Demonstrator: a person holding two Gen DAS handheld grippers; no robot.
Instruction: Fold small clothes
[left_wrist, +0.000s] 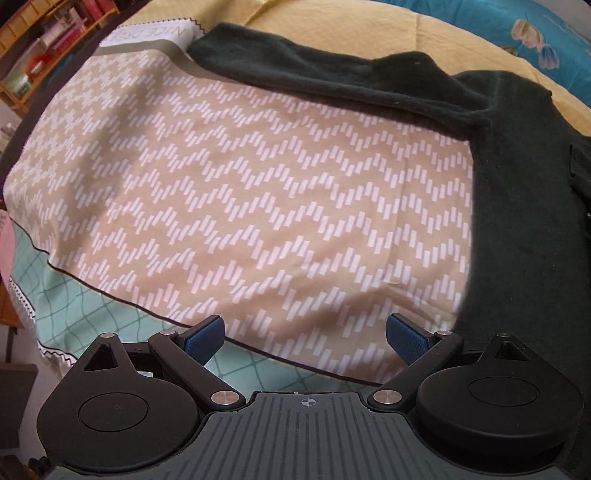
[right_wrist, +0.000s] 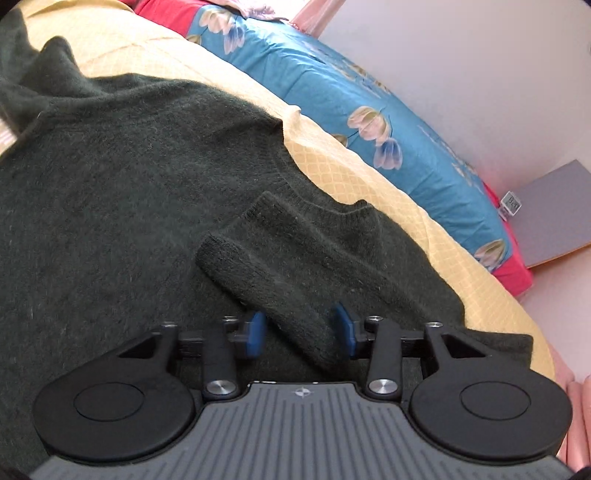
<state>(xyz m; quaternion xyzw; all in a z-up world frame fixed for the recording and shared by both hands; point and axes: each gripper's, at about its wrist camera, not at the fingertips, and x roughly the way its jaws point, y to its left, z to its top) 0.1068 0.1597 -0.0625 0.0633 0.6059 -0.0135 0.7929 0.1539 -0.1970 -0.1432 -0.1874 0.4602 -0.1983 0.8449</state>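
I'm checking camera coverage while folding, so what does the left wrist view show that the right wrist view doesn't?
Left wrist only: the beige cloth with white zigzag dashes, the mint green checked fabric at its edge, a wooden bookshelf, and the open, empty left gripper.

Right wrist only: the folded-over sleeve of the dark green knitted sweater between the jaws of the right gripper, a white wall and a grey bedside surface.

Both: that sweater, the yellow quilted blanket and the blue flower-printed bedding.
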